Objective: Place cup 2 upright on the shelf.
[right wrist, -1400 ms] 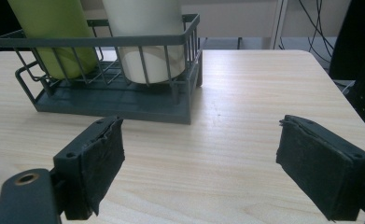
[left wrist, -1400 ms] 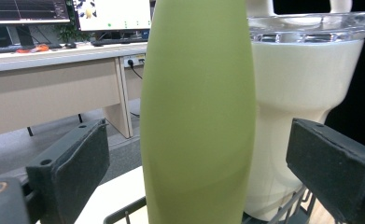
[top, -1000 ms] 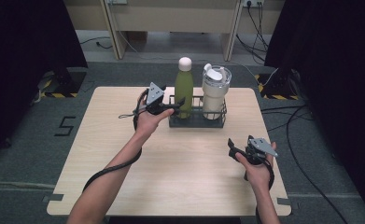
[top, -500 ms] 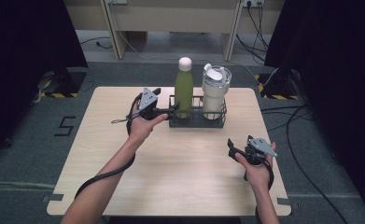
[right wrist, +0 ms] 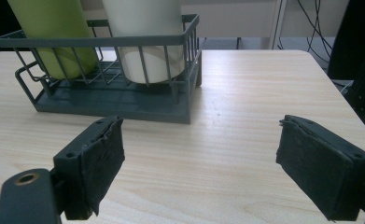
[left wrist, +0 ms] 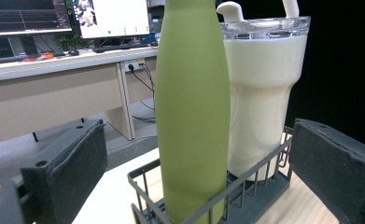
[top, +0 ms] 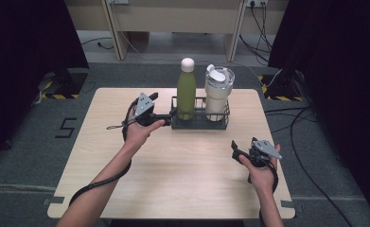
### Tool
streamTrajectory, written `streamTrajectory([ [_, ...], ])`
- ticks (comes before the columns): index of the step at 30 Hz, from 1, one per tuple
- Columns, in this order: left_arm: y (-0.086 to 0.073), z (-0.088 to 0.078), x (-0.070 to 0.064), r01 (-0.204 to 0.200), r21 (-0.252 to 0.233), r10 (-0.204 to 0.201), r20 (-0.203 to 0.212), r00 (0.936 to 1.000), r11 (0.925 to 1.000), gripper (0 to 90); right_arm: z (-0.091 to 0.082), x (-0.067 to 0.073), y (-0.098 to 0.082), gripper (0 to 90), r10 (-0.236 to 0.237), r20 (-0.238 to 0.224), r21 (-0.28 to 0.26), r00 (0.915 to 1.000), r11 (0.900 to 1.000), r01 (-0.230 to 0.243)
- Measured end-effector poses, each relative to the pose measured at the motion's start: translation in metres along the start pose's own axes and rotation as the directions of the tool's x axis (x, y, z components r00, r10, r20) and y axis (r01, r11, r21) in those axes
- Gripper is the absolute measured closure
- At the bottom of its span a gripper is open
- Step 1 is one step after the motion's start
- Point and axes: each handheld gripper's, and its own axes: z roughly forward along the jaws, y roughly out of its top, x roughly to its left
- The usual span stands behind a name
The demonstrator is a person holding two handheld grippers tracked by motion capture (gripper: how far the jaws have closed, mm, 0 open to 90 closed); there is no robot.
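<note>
Tall matte-green metal bottle [left wrist: 192, 107] stood upright in dark wire rack [top: 199, 124]. Left gripper [top: 166, 116], just beside rack, nearer, jaws spread, just widening, bottle ahead, ungrasped. Right gripper [right wrist: 199, 172], well off rack, jaws released, empty.

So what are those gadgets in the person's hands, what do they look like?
Each hand holds a black handheld gripper, the left gripper and the right gripper, topped by a grey three-cornered plate. Each has two blocky black jaws faced with dark, rough pads. A black cable trails back along the left forearm. The forearms are bare, no sleeves.
</note>
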Motion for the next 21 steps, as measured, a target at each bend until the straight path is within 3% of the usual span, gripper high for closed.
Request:
streamTrajectory([
  [21, -0.014, -0.047, 0.007, -0.003, 0.004, 0.004, -0.016, 0.9999, 1.0000, 3.8, 0.000, 0.000, 0.000, 14.6, -0.001, 0.001, -0.001, 1.0000, 1.000, 0.001],
])
